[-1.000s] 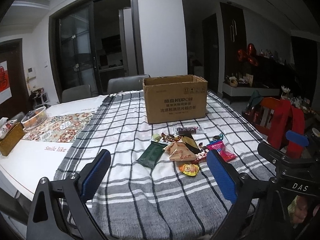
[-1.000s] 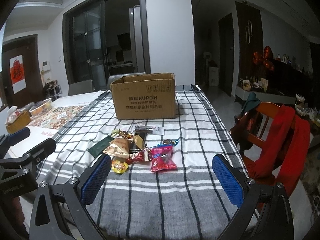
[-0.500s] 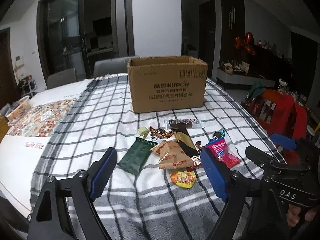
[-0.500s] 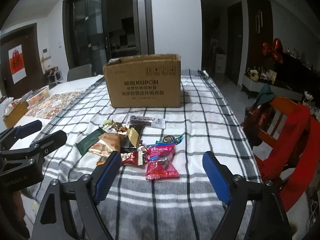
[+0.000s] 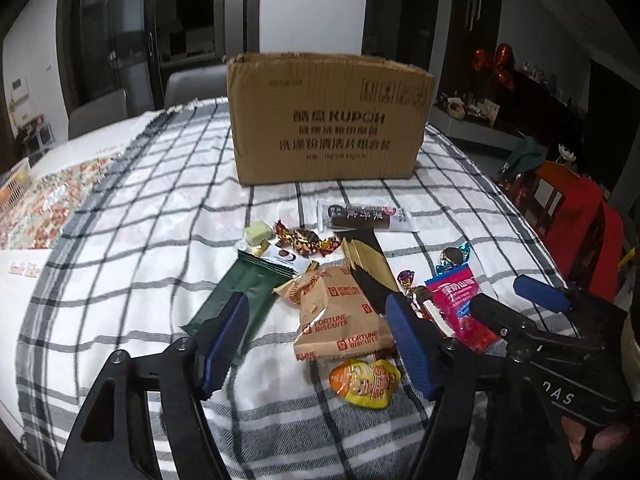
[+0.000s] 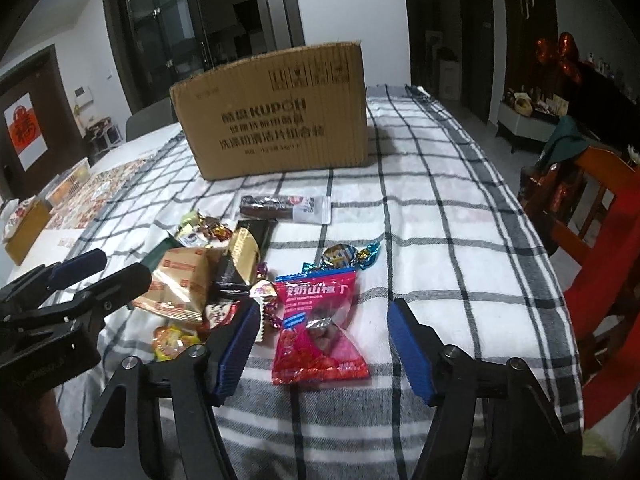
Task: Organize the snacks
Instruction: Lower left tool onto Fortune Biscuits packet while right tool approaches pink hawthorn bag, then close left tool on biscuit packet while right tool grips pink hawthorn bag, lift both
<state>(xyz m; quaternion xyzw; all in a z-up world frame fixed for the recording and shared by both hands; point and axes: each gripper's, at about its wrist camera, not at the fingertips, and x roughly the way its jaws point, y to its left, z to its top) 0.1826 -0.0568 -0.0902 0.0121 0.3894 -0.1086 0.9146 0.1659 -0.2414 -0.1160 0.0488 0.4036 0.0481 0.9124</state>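
Note:
Several snacks lie in a heap on the checked tablecloth (image 5: 132, 216). In the left wrist view my left gripper (image 5: 316, 344) is open just above a tan fortune biscuit pack (image 5: 338, 316), between a dark green pack (image 5: 236, 300) and a pink bag (image 5: 460, 300). A yellow sachet (image 5: 366, 382) lies nearest. In the right wrist view my right gripper (image 6: 324, 348) is open around the pink bag (image 6: 318, 320). An open cardboard box (image 5: 328, 120) stands behind the heap; it also shows in the right wrist view (image 6: 276, 116).
A red-draped wooden chair (image 6: 604, 216) stands at the table's right edge. A patterned mat (image 5: 40, 208) and a basket (image 5: 14, 184) lie at the far left. A long dark snack bar (image 6: 286, 206) lies in front of the box.
Both grippers have moved forward and down toward the snack heap. The snacks and box look larger and closer. Both stay open.

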